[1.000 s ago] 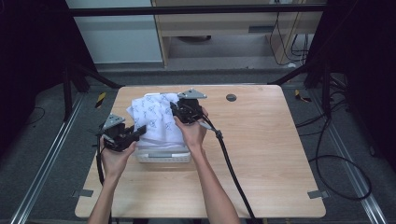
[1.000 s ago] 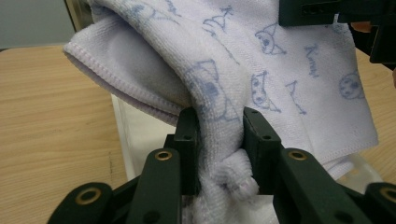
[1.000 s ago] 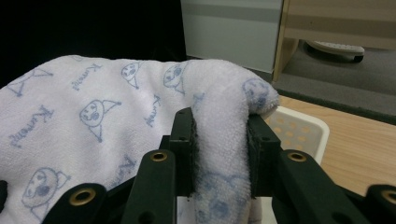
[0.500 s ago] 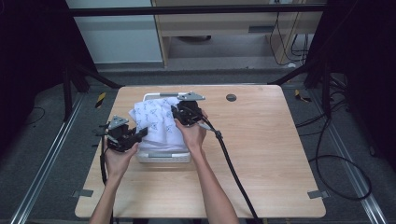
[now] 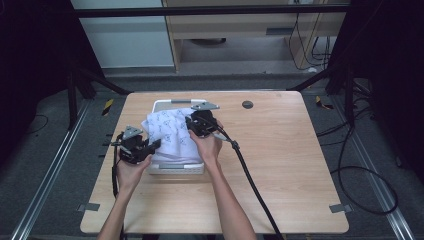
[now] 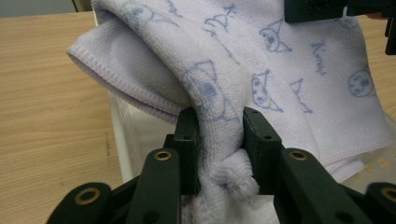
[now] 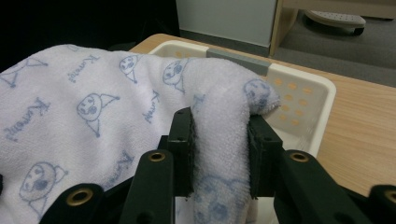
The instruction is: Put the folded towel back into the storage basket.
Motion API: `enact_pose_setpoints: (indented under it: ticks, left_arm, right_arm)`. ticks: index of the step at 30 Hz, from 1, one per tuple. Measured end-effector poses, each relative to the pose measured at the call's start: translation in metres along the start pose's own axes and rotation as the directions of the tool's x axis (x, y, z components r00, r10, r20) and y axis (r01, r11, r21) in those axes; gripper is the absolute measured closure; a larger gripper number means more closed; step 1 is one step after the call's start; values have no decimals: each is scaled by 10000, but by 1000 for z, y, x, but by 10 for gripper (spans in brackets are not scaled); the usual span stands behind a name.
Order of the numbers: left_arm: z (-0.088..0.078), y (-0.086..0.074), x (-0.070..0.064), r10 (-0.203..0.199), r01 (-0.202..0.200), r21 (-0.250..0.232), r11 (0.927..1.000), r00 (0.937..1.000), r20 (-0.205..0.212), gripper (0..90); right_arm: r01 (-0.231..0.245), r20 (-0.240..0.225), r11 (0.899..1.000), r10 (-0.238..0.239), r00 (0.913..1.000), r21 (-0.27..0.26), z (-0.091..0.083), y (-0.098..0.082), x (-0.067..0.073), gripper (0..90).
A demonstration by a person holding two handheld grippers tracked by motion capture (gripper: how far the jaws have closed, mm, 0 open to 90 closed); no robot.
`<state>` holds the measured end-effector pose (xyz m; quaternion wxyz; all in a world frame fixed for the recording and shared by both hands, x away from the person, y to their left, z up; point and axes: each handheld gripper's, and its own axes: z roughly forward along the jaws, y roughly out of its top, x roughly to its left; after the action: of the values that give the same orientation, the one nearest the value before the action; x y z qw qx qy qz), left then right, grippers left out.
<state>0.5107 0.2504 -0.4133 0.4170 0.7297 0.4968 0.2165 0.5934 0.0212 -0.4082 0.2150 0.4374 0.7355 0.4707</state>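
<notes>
A dark round disc point(image 5: 247, 104) lies on the wooden table point(image 5: 300, 165).

Both forearms come in from the bottom of the high view and angle up toward the middle. The left hand point(image 5: 131, 167) holds the left gripper point(image 5: 150, 146) low at the left, its jaws pointing right and clamped on a bunched fold of towel point(image 6: 224, 116). The right hand point(image 5: 207, 145) holds the right gripper point(image 5: 192, 122) farther forward, jaws pointing left and pinched on another fold.
</notes>
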Motion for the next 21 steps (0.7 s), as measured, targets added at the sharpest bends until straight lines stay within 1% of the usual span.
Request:
enact_pose_setpoints:
  ticks: [10,12,17,21]
  left_arm:
    - [7,-4,0,65,-64,286,9996,10000,-65,687]
    - [9,-5,0,99,-95,383,9992,9999,-91,685]
    - [12,-7,0,91,-84,511,9987,9999,-137,680]
    - [14,-7,0,117,-106,602,9981,9998,-176,671]
  right_arm:
    - [10,64,9995,-11,10000,304,4,-8,-2,673]
    - [109,90,9993,-112,9999,354,5,-9,-3,672]
    - [145,108,9985,-151,9998,522,7,-12,-4,665]
    - [12,114,9988,-18,9999,497,7,-14,-4,663]
